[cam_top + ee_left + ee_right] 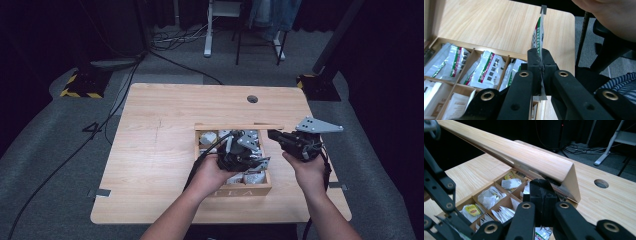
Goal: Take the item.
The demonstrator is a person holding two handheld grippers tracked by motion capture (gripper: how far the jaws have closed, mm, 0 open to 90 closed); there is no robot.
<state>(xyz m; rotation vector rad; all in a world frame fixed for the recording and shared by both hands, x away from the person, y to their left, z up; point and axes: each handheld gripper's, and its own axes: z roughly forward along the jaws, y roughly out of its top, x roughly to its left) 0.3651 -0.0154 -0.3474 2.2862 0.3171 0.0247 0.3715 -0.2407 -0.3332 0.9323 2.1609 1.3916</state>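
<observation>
A wooden tea box (pixel 240 191) stands on the table's near right part, its lid (pixel 237 126) raised at the back. Its compartments hold white sachets (pixel 486 72) and tea bags (pixel 490 195). My left gripper (pixel 252 162) hovers over the box and is shut on a white-and-green sachet (pixel 538 35), which stands on edge between the pads of the left gripper (pixel 541 65). My right gripper (pixel 272 134) is at the box's right side, shut. In the right gripper view its tips (pixel 541 187) sit just under the lid (pixel 529 157); I cannot tell whether they touch it.
The table (pixel 160 150) has bare wood left of and behind the box, and a round cable hole (pixel 252 99) at the back right. Stand bases with yellow-black tape (pixel 80 85) and cables lie on the floor. The person's striped clothing (pixel 621 82) is close by in the left gripper view.
</observation>
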